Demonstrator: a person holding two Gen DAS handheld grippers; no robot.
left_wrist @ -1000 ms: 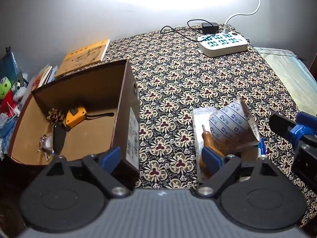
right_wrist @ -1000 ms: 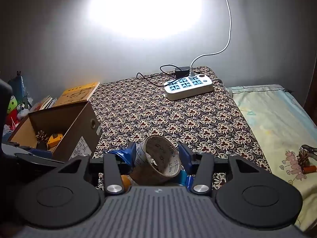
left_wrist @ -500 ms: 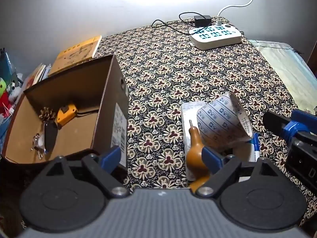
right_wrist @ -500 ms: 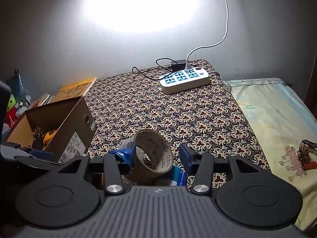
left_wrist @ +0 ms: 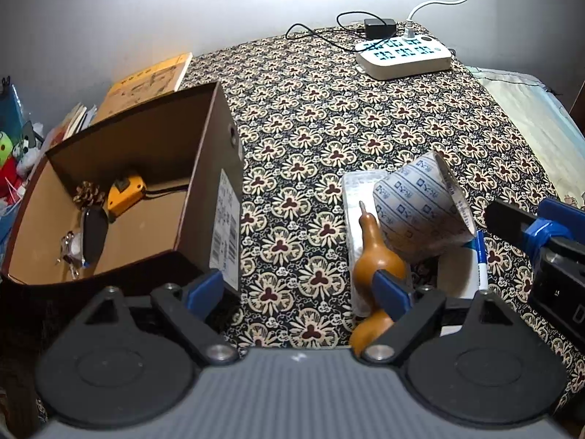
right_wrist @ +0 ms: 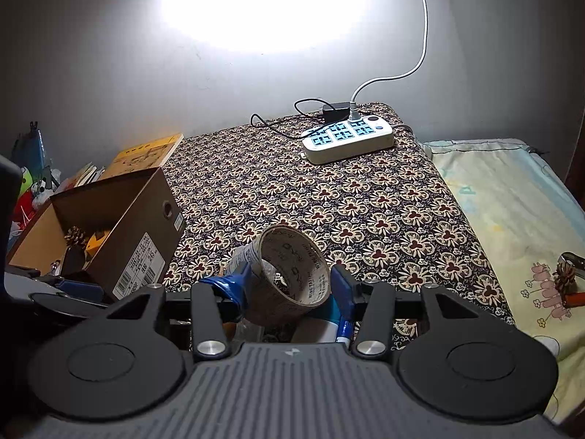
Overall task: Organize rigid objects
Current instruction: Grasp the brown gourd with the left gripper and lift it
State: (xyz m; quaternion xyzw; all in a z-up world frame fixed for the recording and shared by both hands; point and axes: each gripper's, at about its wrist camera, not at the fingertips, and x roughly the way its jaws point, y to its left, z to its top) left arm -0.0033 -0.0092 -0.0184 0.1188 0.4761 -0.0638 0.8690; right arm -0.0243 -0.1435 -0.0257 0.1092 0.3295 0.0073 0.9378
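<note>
Right gripper (right_wrist: 290, 285) fingers part-open around a tape roll (right_wrist: 289, 274); contact not clear, grip cannot be told. Left gripper (left_wrist: 299, 289) fingers wide apart, holding nothing.

Cardboard box (left_wrist: 204, 168), open top, left of the roll: pine cone (left_wrist: 87, 193), yellow tape measure (left_wrist: 126, 194), dark oval object with keys (left_wrist: 93, 234).

Beside the roll, away from the box: gourd (left_wrist: 376, 256), blue marker (left_wrist: 480, 259), clear packet (left_wrist: 356, 197). Power strip (left_wrist: 404, 56) far beyond the box, by the wall. Roll shows blue printed marks; box label barcode, digits unreadable.
</note>
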